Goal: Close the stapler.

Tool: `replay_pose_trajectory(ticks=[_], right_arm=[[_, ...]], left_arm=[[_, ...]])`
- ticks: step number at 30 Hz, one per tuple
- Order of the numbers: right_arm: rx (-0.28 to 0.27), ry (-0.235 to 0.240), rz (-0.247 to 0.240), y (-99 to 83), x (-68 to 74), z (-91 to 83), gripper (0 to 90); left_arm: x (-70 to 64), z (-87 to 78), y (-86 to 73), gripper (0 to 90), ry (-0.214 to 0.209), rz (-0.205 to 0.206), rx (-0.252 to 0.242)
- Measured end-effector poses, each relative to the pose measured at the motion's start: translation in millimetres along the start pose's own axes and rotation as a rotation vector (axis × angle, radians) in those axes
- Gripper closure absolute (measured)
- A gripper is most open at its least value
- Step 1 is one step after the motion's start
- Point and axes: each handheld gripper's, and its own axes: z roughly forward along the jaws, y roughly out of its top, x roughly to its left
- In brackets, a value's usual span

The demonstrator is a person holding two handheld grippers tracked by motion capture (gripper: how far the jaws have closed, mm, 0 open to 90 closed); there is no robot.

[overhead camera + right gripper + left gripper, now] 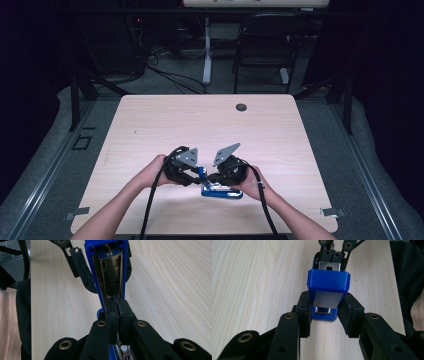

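A blue stapler (pixel 223 192) lies near the table's front edge with its blue top cover (pixel 328 281) swung up. My left gripper (pixel 325 308) is shut on the stapler, one pad (pixel 304 306) pressed on each side of the blue body. In the high view the left gripper (pixel 193 173) comes in from the left and the right gripper (pixel 219 177) from the right, tips meeting over the stapler. My right gripper (pixel 117 303) is shut, its jaws pressed together with the tips against the stapler's open metal channel (pixel 111 275). I cannot see anything held between them.
The light wooden table (pixel 200 125) has a small dark round cap (pixel 241 107) near its far edge. A black chair (pixel 265 45) and a white table leg (pixel 207 50) stand on the floor beyond. Both forearms (pixel 120 205) rest over the front edge.
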Motion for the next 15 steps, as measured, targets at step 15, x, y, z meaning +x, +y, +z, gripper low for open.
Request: replay_pose_trajectory(ticks=[15], right_arm=[[-0.016,-0.009,0.016,-8.1,-3.3,-15.2,88.3]], left_arm=[[0.5,10.1,8.0,64.8,-0.017,0.01,-0.048]])
